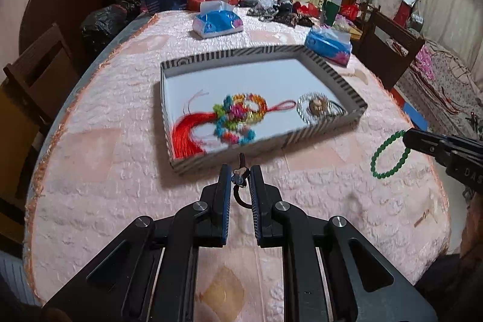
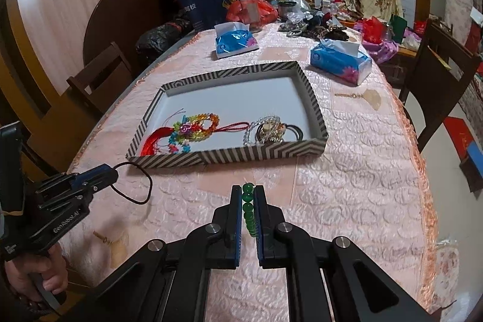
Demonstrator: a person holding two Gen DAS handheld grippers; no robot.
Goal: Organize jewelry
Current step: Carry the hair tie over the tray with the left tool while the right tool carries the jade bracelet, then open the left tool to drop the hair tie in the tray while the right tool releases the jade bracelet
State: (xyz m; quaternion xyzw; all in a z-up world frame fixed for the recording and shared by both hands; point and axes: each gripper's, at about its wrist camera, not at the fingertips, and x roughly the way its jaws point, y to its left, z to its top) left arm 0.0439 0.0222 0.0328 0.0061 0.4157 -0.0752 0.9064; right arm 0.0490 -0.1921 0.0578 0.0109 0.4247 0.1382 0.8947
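Note:
A striped tray (image 1: 326, 62) (image 2: 232, 155) lies on the pink table. In it are a colourful beaded ornament with a red tassel (image 1: 238, 110) (image 2: 193, 130) and a clear bead bracelet with a pendant (image 1: 315, 107) (image 2: 268, 127). My left gripper (image 1: 240, 171) (image 2: 113, 172) is shut on a dark cord necklace (image 1: 240, 175) (image 2: 142, 186), just in front of the tray's near wall. My right gripper (image 2: 248, 192) (image 1: 406, 138) is shut on a green bead bracelet (image 2: 248, 210) (image 1: 389, 156), right of the tray and above the table.
Two blue tissue packs (image 1: 217, 21) (image 1: 327, 46) lie beyond the tray. A small fan-shaped ornament (image 2: 366, 98) lies right of the tray. Bags, jars and clutter (image 2: 256, 8) crowd the far end. Wooden chairs (image 1: 39, 74) (image 2: 434, 80) stand at both sides.

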